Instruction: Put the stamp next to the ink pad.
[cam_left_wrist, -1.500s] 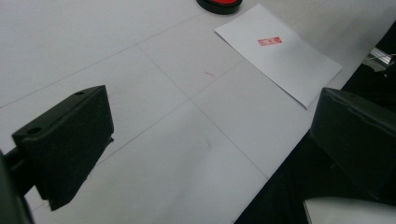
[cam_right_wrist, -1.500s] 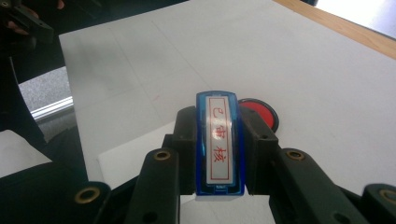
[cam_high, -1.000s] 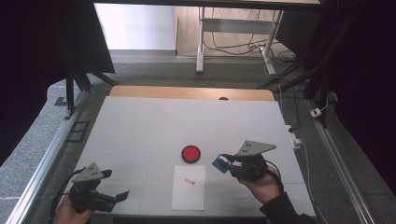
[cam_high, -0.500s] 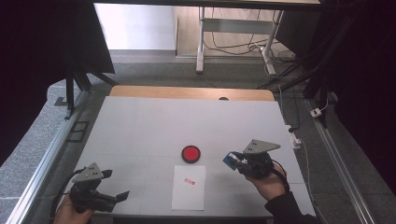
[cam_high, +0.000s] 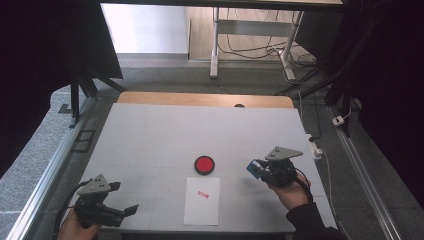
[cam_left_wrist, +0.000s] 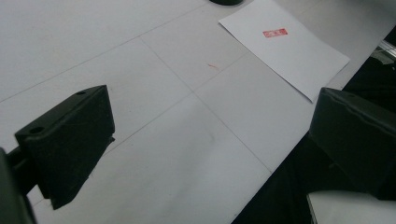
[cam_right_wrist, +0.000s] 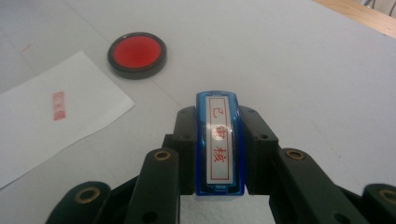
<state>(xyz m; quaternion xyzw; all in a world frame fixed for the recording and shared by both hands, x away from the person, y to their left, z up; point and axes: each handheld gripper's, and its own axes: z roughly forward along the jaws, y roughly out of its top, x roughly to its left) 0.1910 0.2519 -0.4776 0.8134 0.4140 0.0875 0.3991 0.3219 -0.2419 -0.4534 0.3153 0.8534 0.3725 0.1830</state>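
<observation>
Pinching a blue stamp (cam_right_wrist: 219, 144), the right gripper (cam_high: 260, 169) sits right of the red ink pad (cam_high: 204, 164) and the paper (cam_high: 202, 200). The stamp's underside is hidden. Left gripper (cam_high: 131, 210) rests spread wide near the table's (cam_high: 165, 130) front edge, partly cut off.

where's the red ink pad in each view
High view: the red ink pad sits near the table's middle, just beyond the top edge of the white paper.
Left gripper view: a dark sliver of what looks like its rim at the top edge, above the paper.
Right gripper view: upper left, beyond the blue stamp held in the jaws.
Shared landmark: the red stamp mark on the paper.
</observation>
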